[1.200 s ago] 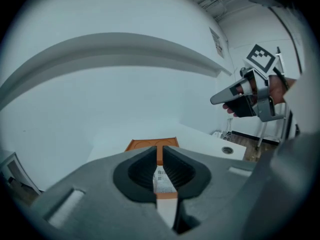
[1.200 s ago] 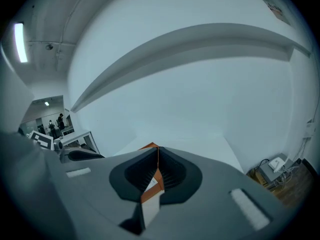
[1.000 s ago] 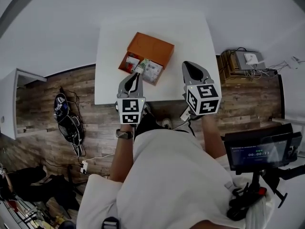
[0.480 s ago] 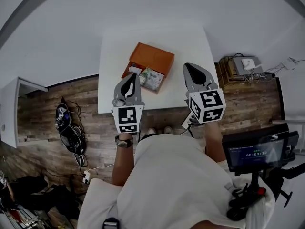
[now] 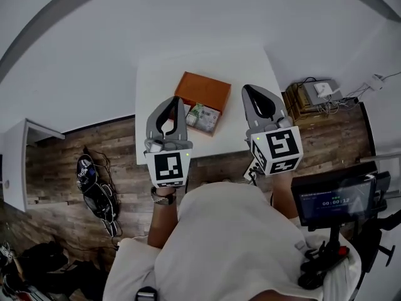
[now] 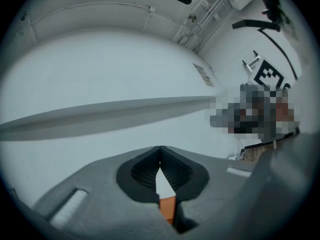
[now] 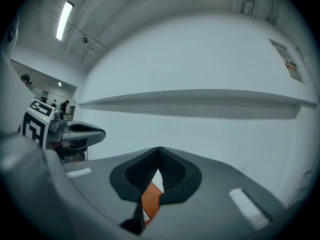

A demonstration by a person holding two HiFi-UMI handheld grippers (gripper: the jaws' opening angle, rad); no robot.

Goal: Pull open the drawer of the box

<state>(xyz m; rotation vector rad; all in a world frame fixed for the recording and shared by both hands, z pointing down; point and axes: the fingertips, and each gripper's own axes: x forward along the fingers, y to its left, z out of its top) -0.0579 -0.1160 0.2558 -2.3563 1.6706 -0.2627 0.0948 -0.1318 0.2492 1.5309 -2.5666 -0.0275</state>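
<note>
An orange box (image 5: 204, 90) sits on the white table (image 5: 156, 99) in the head view. Its drawer (image 5: 205, 118) is pulled out toward me and holds several small packets. My left gripper (image 5: 178, 100) is raised above the table's near side, just left of the drawer, shut and empty. My right gripper (image 5: 247, 89) hangs to the right of the box, also shut with nothing in it. In the left gripper view the jaws (image 6: 160, 151) meet at the tip, with a sliver of the orange box (image 6: 168, 207) below them. The right gripper view shows shut jaws (image 7: 159, 151) over the orange box (image 7: 150, 202).
Wooden floor surrounds the table. A screen on a stand (image 5: 338, 199) is at my right, boxes with cables (image 5: 316, 91) lie right of the table, bags and cords (image 5: 94, 180) are on the floor at left. A white wall with a ledge (image 7: 200, 101) faces both grippers.
Both grippers have risen away from the table, and the box now looks smaller. The left gripper has come off the drawer's front. Both stay shut.
</note>
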